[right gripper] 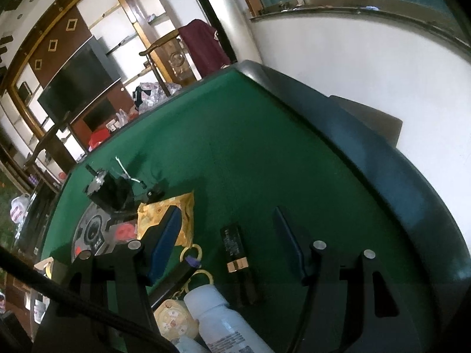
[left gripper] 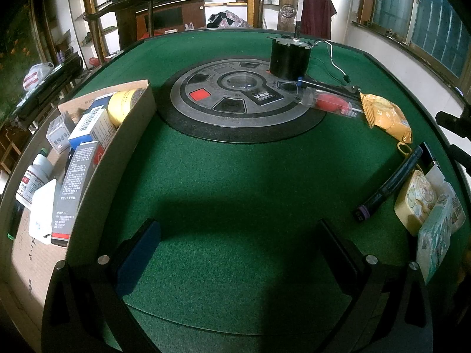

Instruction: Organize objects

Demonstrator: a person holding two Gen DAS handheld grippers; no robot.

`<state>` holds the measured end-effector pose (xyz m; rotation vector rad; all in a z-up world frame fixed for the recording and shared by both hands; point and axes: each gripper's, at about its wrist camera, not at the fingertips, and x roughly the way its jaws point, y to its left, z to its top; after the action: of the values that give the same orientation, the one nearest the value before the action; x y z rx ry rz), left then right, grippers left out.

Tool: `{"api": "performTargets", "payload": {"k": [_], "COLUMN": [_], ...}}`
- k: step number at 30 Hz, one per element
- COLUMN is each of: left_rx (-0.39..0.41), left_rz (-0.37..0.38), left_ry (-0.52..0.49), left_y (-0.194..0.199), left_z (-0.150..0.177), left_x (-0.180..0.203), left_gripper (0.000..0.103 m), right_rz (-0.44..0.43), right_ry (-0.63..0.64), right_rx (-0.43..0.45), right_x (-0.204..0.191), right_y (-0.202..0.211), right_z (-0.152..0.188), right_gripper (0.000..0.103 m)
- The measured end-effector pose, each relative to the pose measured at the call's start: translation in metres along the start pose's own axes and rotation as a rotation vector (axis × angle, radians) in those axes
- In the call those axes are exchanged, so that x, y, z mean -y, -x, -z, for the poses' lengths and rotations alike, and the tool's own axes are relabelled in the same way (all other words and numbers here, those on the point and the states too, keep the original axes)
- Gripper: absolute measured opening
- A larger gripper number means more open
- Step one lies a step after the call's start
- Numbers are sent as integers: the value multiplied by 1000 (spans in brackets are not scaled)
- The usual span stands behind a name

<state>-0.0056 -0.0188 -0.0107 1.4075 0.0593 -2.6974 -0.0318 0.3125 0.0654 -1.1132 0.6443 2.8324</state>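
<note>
Start from the big picture: the green tabletop (left gripper: pixel 235 176) carries a cardboard box (left gripper: pixel 129 135) along its left side, already part-filled with cartons, a roll of yellow tape (left gripper: pixel 123 104) and white bottles, while the loose things lie on the right. The job, as I read it, is to carry those loose things across into the box one at a time.

Your left tool (left gripper: pixel 238 241) hangs over bare felt, jaws wide apart and holding nothing. Your right tool (right gripper: pixel 229 235) is about half open, also empty, with its jaws set on either side of a small dark stick (right gripper: pixel 234 247) with a gold end, likely a lipstick, which lies flat on the felt. The pads do not touch it.

That stick looks like the thing in hand. In the right wrist view its long axis runs nearly straight along the line the tool points, gold end toward you, dark end away. That suits a pinch across its narrow width, so lower until the pads bracket its middle, then close squarely. Judge the descent carefully, because a round stick may roll.

Mind the neighbours: a white bottle (right gripper: pixel 223 320) and a yellow keyring (right gripper: pixel 191 253) sit just beside it, on your left jaw's side. The black pen (left gripper: pixel 391 182) and orange snack packet (left gripper: pixel 385 116) can wait.
</note>
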Motion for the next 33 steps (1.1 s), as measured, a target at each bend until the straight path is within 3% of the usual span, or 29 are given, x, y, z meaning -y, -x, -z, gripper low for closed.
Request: {"api": "performTargets", "payload": {"k": [18,33], "left_rx": [0,0], "left_rz": [2,2], "left_ry": [1,1], "left_y": [1,1], "left_z": [1,1], "left_x": [-1,-1], "left_gripper": [102,102], "right_rz": [-44,-52], "right_ry": [1,23], "right_rx": [-53,-22], "right_x": [-4,-11], "right_y": [-7,3], "right_z": [3,4], "right_gripper": [63,63]}}
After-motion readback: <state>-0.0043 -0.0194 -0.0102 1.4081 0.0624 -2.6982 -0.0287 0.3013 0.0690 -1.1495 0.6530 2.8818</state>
